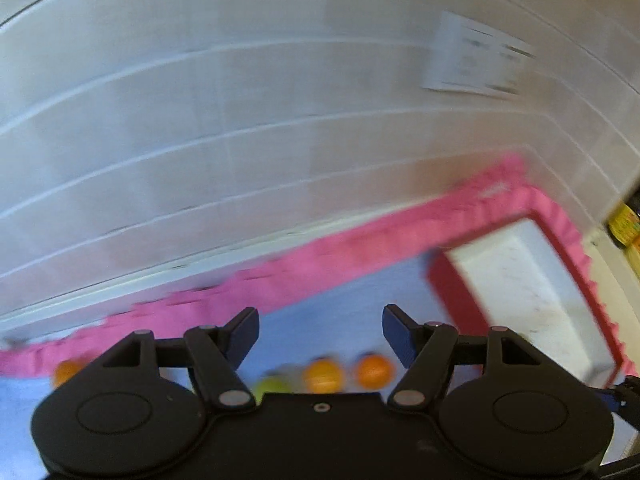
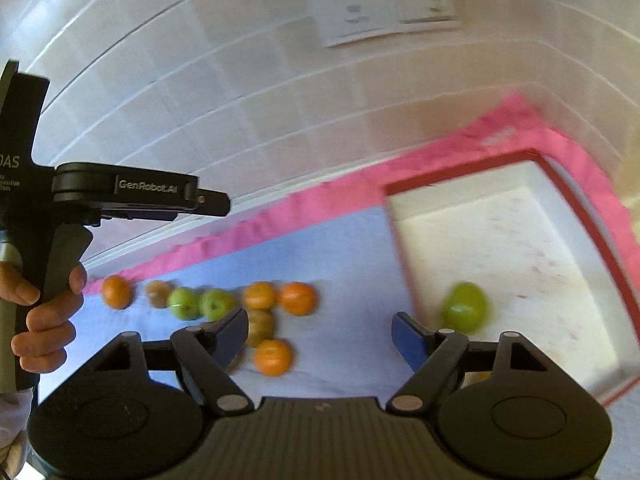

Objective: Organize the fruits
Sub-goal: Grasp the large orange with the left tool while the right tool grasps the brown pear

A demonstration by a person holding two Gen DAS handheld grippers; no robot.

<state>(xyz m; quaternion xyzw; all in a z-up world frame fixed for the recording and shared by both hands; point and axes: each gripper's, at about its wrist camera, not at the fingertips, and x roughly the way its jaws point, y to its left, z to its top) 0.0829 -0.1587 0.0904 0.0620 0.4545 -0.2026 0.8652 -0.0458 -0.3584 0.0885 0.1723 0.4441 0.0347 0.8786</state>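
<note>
We've got both grippers up over the blue cloth with its pink frilled edge, white wall tiles behind, and a blurred paper notice we can't read. Our right gripper has its fingers apart and empty, a green apple lying in the red-rimmed white tray just beyond, while oranges and more green apples sit loose on the cloth. Our left gripper, marked "GenRobot.AI", is spread wide on nothing.
</note>
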